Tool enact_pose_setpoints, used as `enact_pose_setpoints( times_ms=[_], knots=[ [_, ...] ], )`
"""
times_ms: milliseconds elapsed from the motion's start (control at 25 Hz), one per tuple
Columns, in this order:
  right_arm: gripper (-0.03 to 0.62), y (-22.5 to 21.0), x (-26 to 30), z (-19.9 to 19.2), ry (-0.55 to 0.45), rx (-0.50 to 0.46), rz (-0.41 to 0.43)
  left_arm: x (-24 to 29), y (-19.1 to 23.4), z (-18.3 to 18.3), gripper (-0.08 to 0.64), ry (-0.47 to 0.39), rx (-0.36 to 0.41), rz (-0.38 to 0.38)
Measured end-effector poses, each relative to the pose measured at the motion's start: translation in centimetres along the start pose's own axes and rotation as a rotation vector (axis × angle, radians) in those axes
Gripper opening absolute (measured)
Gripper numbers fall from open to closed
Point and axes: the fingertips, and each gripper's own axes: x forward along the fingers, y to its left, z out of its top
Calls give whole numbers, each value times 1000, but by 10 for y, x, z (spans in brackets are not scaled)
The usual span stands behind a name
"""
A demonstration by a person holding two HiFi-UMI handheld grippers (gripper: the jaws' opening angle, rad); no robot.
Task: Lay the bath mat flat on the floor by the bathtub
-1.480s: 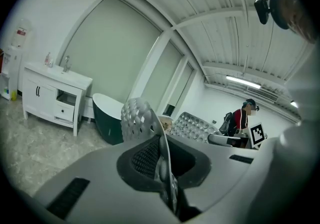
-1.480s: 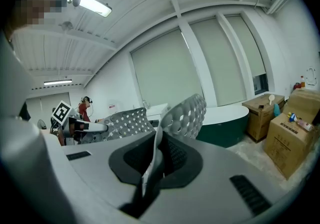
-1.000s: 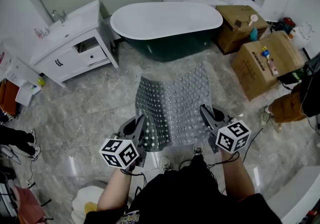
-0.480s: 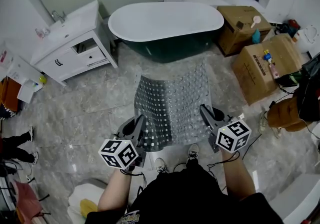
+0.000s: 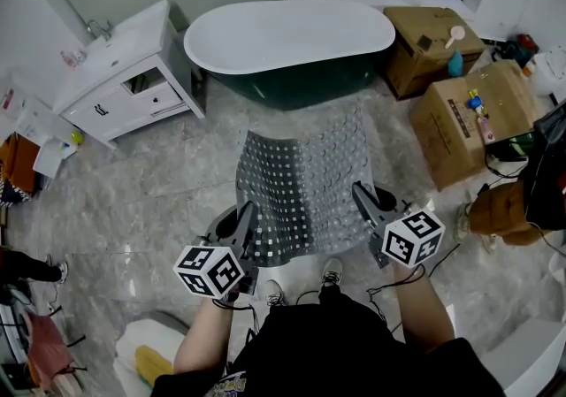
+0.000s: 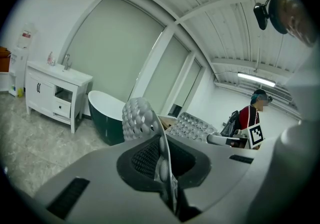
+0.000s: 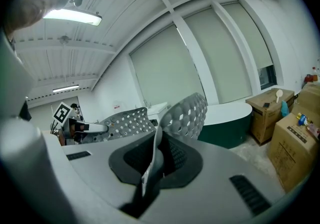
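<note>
A translucent grey bath mat (image 5: pixel 305 181) with rows of small holes and bumps hangs stretched between my two grippers, above the marble floor in front of the bathtub (image 5: pixel 290 46). My left gripper (image 5: pixel 245 229) is shut on the mat's near left corner, and the mat's edge (image 6: pixel 162 153) runs pinched between its jaws. My right gripper (image 5: pixel 364 207) is shut on the near right corner, where the mat's edge (image 7: pixel 152 160) is clamped the same way. The far edge of the mat droops toward the tub, a white oval tub with a dark green outside.
A white vanity cabinet (image 5: pixel 119 77) with a sink stands left of the tub. Cardboard boxes (image 5: pixel 464 117) with bottles on them sit at the right. A person (image 5: pixel 508 201) crouches at the right edge, and another's feet (image 5: pixel 35 267) show at the left. My own shoes (image 5: pixel 301 285) are under the mat.
I have stepped forward with both grippers and the mat: the tub, vanity and boxes sit slightly nearer and lower in view. The person at right has shifted. The grips are unchanged.
</note>
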Motion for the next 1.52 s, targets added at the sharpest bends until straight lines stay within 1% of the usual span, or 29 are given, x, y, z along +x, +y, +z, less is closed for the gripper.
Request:
enact_pose_setpoints(
  times_ms=[400,840,1120,1520],
  knots=[
    [31,-53,-17,14,-3,3,35,42,-41,-1,29,-22,-2,20],
    [31,-86,-22,42,-30,-3,51,71,-64,15,29,-43,0,27],
    [31,-93,-3,57,-32,-5,53,86,-56,31,29,-51,-1,25],
    [31,-113,50,72,-27,12,32,124,-15,55,29,-42,-16,14]
  ],
)
